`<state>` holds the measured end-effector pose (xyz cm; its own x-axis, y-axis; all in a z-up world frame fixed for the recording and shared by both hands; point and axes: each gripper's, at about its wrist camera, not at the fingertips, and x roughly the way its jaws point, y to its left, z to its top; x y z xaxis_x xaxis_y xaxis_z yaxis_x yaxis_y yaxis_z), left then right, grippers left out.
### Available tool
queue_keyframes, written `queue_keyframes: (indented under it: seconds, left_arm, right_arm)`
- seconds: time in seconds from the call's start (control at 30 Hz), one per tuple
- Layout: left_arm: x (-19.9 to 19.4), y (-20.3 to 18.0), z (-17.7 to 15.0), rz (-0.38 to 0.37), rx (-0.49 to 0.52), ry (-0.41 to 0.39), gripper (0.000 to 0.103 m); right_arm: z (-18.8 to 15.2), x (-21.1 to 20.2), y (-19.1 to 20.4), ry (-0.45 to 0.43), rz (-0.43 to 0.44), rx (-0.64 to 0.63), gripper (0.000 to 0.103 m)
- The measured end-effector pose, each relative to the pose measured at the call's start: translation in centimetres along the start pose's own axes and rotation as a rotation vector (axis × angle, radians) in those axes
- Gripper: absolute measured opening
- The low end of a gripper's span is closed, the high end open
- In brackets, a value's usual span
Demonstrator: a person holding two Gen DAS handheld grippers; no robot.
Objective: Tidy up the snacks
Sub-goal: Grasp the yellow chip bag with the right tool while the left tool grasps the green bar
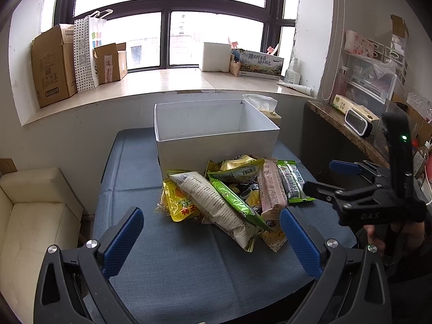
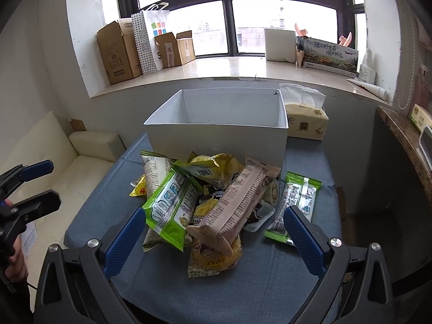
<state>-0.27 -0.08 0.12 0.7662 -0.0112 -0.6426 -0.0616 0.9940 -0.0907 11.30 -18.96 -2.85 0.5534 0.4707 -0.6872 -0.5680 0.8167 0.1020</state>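
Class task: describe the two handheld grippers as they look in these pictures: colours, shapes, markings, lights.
Both the left gripper and right gripper have black angular plastic frames, silver round bolts and two blue ribbed finger pads. Seen from the left camera, the right gripper carries embossed letters "DAS" and a tall black handle with a small green light.

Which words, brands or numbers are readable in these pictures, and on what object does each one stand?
"DAS": on the black body of the right gripper, seen from the left wrist.
"S": partly hidden letter on the white paper bag on the windowsill.
Chinese characters: on the long landscape-printed box, not surely readable.
Print on the snack packets, cardboard boxes and tissue pack: too small or blurred.
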Motion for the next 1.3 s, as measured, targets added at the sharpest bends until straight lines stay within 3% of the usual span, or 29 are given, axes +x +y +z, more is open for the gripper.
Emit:
queue_keyframes:
  seconds: [0.13, 0.23, 0.3, 0.37, 0.5, 0.57, 0.6, 0.73, 0.83, 1.07, 1.17, 1.3]
  left_arm:
    - [0.4, 0.3, -0.2, 0.005, -0.008, 0.006, 0.103]
    - [0.8, 0.8, -0.4, 0.016, -0.016, 0.013, 0.103]
    - [1.0, 1.2, -0.5, 0.025, -0.028, 0.017, 0.103]
    - [1.2, 1.6, -0.5, 0.029, -0.041, 0.022, 0.103]
    - [1.5, 2.3, -0.8, 0.039, -0.056, 0.029, 0.103]
    - [1.6, 2.5, -1.0, 0.041, -0.061, 0.033, 0.103]
    - [1.7, 2.6, -1.1, 0.041, -0.063, 0.035, 0.103]
    - [2.2, 2.6, -1.3, 0.043, -0.068, 0.048, 0.103]
    - [2.8, 2.7, -1.4, 0.042, -0.076, 0.057, 0.103]
    - [5.1, 2.0, -1.5, 0.006, -0.085, 0.094, 0.103]
    - [7.0, 0.7, -1.1, -0.048, -0.080, 0.126, 0.103]
    - [10.5, -1.5, -0.1, -0.066, -0.062, 0.187, 0.103]
  right_arm:
    - [1.7, 4.2, 0.3, 0.026, 0.004, -0.056, 0.103]
    - [2.7, 7.7, 0.3, 0.064, 0.055, -0.070, 0.103]
    - [3.1, 10.0, 0.1, 0.102, 0.069, -0.049, 0.097]
    - [3.4, 12.1, -0.2, 0.138, 0.087, -0.026, 0.082]
    - [3.7, 14.6, -0.6, 0.163, 0.108, 0.002, 0.077]
    - [3.9, 15.0, -0.4, 0.182, 0.142, 0.009, 0.051]
    - [3.9, 15.2, -0.2, 0.192, 0.151, 0.008, 0.047]
    - [3.6, 15.0, 0.8, 0.178, 0.119, -0.056, 0.023]
    - [3.7, 13.9, 0.6, 0.148, 0.129, -0.057, 0.012]
    - [5.2, 8.9, -0.8, 0.020, 0.202, -0.006, 0.005]
    - [5.9, 6.5, -1.5, -0.036, 0.223, 0.013, 0.004]
    - [6.2, 3.1, -2.7, -0.101, 0.226, 0.016, 0.004]
